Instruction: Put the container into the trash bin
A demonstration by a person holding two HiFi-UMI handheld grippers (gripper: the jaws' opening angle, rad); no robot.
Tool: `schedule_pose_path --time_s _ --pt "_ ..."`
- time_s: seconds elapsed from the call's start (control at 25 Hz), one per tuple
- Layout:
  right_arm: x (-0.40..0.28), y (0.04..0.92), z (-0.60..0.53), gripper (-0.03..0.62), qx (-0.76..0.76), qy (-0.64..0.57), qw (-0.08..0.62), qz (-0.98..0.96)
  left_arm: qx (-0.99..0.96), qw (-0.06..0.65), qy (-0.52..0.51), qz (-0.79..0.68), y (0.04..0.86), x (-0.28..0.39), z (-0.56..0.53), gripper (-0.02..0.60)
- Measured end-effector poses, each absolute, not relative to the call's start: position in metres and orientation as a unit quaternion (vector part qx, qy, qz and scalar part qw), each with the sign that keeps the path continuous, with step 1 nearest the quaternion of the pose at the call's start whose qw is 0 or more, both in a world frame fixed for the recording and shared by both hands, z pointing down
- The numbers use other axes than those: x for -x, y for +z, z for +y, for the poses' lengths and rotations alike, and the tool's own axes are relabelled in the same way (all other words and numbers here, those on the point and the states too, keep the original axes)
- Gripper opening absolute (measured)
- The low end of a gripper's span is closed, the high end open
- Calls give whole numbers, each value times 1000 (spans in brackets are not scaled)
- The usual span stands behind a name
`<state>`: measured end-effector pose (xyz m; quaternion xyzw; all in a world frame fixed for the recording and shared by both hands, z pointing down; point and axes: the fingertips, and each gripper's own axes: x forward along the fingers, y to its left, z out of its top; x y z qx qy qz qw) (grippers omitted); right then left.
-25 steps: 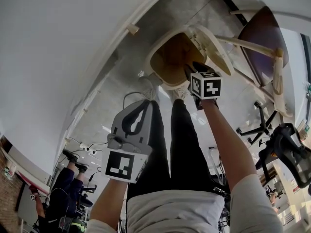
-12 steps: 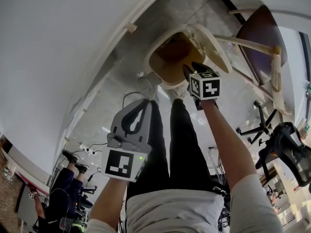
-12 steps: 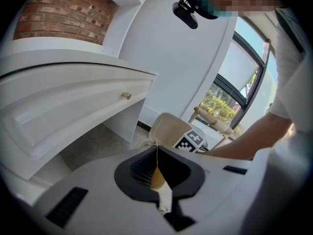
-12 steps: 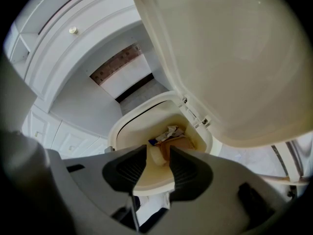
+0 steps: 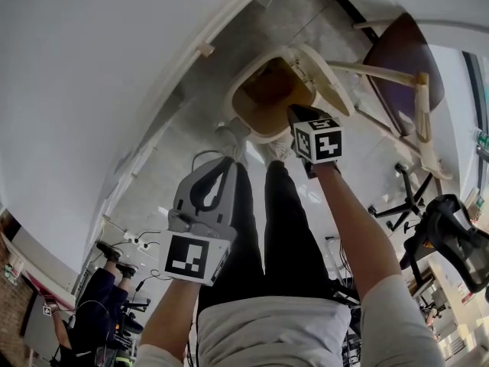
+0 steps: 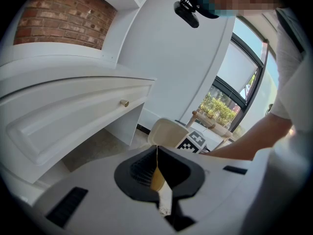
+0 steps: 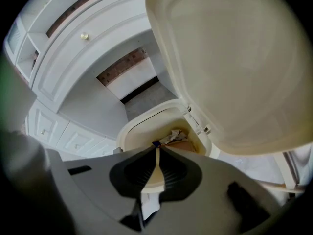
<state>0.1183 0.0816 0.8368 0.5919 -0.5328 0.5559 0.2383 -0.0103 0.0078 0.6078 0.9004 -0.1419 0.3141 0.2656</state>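
The cream trash bin point(image 5: 234, 102) stands on the floor with its lid point(image 5: 330, 75) swung up. In the right gripper view I look into the bin point(image 7: 128, 131) and see crumpled paper point(image 7: 171, 136) and a brownish container point(image 7: 185, 145) lying inside. My right gripper point(image 5: 295, 114) hangs over the bin's mouth. Its jaws are closing, the tips point(image 7: 157, 149) nearly meet, and nothing is between them. My left gripper point(image 5: 222, 165) is held lower, in front of my legs. It is shut and empty point(image 6: 157, 149), and it points towards the bin's lid point(image 6: 166, 132).
White cabinets with a brass drawer knob point(image 6: 124, 103) run along the left of the bin. A wooden chair with a purple seat point(image 5: 403, 50) stands to its right, and a black office chair point(image 5: 452, 232) lies further right. My shoes point(image 5: 229, 139) touch the bin's front.
The bin and the right gripper sit slightly further left and higher in the head view. The left gripper has kept its place.
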Motion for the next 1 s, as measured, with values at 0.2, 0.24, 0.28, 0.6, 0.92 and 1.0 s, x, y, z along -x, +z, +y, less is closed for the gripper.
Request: schedule_pose_path --time_s 0.2,0.24,0.28,0.6,0.92,1.0 --pt "-121 818 78 32 -587 547 238 -547 -904 259 308 -142 592 7 8 17" --pt "-120 814 77 32 -585 544 239 -552 -904 259 309 -143 589 7 8 17" --pt "-119 809 76 31 -581 542 240 -558 -903 260 309 -144 585 8 7 17" --pt "-106 763 75 29 -549 513 266 -604 -903 251 309 -162 554 10 4 17" --pt "-113 692 74 29 -561 487 244 -624 -902 265 294 -169 515 1 12 17" --pt "-117 672 74 28 -568 482 231 -626 -905 261 292 -167 505 -1 13 17"
